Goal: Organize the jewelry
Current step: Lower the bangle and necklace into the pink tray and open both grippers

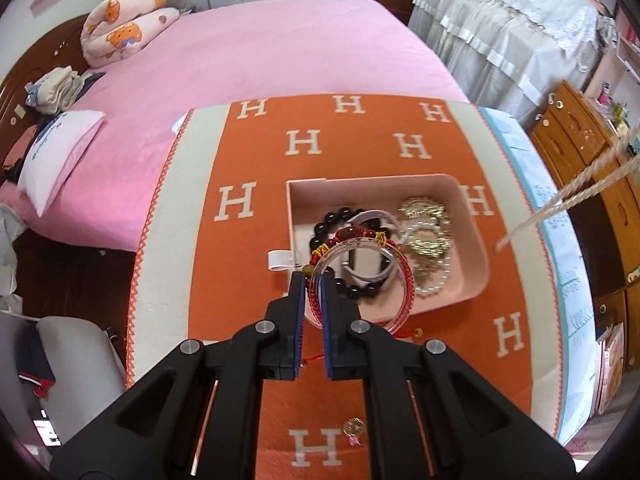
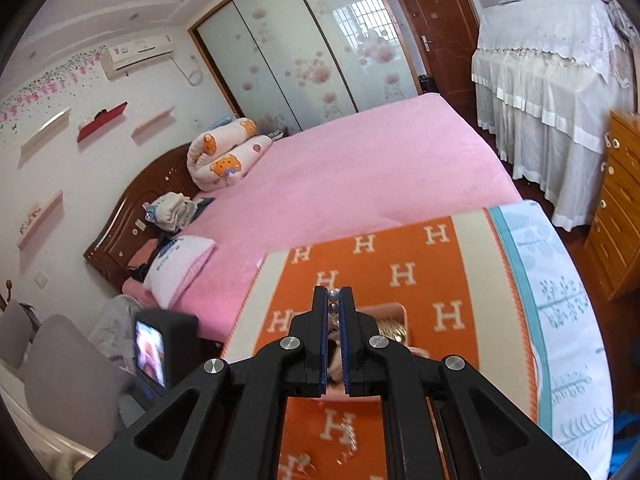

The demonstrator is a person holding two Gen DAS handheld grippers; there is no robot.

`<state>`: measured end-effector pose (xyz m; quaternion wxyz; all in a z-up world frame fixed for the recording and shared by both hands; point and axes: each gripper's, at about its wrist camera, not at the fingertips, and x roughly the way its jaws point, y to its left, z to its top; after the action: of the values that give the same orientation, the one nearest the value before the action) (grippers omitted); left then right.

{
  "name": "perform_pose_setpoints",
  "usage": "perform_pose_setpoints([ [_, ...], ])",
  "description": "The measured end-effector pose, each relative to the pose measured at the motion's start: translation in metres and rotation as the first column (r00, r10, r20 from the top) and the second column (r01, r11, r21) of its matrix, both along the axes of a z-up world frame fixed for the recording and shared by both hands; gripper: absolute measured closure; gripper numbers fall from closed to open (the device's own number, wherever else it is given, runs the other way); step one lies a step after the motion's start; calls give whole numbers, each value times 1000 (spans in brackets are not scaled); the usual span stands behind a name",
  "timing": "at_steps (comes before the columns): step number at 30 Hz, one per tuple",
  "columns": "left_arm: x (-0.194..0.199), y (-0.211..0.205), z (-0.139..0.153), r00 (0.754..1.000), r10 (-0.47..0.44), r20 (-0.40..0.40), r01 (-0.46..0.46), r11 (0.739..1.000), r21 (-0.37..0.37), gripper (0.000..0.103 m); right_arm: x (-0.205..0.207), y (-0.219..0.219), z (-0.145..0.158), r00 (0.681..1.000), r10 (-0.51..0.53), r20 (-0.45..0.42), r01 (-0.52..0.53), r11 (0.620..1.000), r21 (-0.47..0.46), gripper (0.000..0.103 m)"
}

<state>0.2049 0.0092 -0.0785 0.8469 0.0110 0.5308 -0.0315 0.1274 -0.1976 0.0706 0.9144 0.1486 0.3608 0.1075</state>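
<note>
**A:** Item one?

**B:** Clear bangle (image 1: 362, 280), red-tinted rim, standing on edge. Clamped at its near rim by the left gripper (image 1: 311, 280), jaws closed on it, above the near-left corner of the pink tray (image 1: 478, 224).

**A:** Tray contents?

**B:** Dark bead bracelet (image 1: 334, 222); red bead strand with yellow knots (image 1: 352, 238); gold-coloured piece (image 1: 424, 216) at the far right; a white band (image 1: 372, 270) seen through the bangle. All heaped together, touching.

**A:** Item two?

**B:** Pearl string (image 2: 333, 300), pinched between the closed fingers of the right gripper (image 2: 333, 294), held above the orange cloth (image 2: 420, 264) with the tray just beyond. How far the string hangs down cannot be seen.

**A:** Loose stock?

**B:** A small gold coin charm (image 1: 354, 426) on the cloth near the left gripper, outside the tray.

**A:** Step in hand?

**B:** Judged: gathering pieces into the tray, bangle about to be placed.

**A:** Next move requires?

**B:** Likely lowering the bangle flat onto the heap before the jaws part, so it does not roll out over the low wall. Pearls and charm remain outstanding.
</note>
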Motion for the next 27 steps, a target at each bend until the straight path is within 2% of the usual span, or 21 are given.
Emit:
perform_pose_setpoints([
  [7, 22, 6, -26, 1000, 7, -30, -7, 1000, 13, 98, 25, 17, -3, 999, 30, -21, -30, 999, 16, 99],
  [14, 39, 5, -44, 999, -8, -50, 10, 1000, 24, 98, 38, 24, -29, 996, 44, -72, -43, 999, 18, 99],
  [19, 46, 1, -45, 999, -21, -43, 22, 999, 23, 98, 45, 29, -49, 992, 59, -112, -58, 998, 17, 99],
  [27, 49, -4, -25, 999, -43, 1, 43, 999, 10, 98, 53, 33, -73, 985, 63, -161, -59, 998, 29, 99],
])
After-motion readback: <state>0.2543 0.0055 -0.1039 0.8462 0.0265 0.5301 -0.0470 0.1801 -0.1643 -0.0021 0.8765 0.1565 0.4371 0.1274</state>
